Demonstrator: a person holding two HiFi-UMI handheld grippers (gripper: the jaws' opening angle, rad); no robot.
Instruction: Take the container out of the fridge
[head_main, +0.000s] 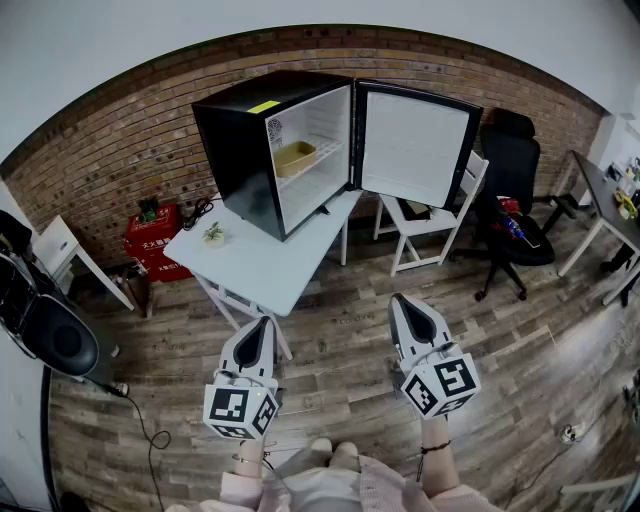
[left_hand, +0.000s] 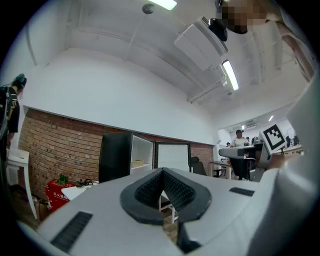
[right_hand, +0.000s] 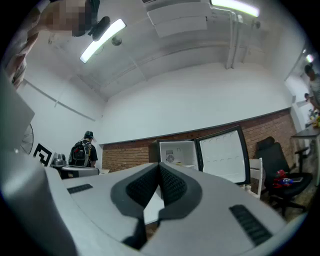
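A black mini fridge (head_main: 243, 150) stands on a white table (head_main: 260, 262) with its door (head_main: 415, 150) swung open to the right. Inside, a tan container (head_main: 295, 157) rests on the upper shelf. Both grippers hover low over the wooden floor, well short of the table. My left gripper (head_main: 266, 322) is shut with nothing in it, and so is my right gripper (head_main: 398, 300). In the left gripper view the fridge (left_hand: 117, 156) and the container (left_hand: 138, 163) lie far beyond the closed jaw tips (left_hand: 162, 171). The right gripper view shows the open fridge (right_hand: 176, 152) past its closed tips (right_hand: 160, 165).
A small plant (head_main: 213, 233) sits on the table's left part. A white folding chair (head_main: 432, 222) and a black office chair (head_main: 512, 190) stand right of the fridge door. A red box (head_main: 152, 236) is by the brick wall, a desk (head_main: 605, 205) at far right.
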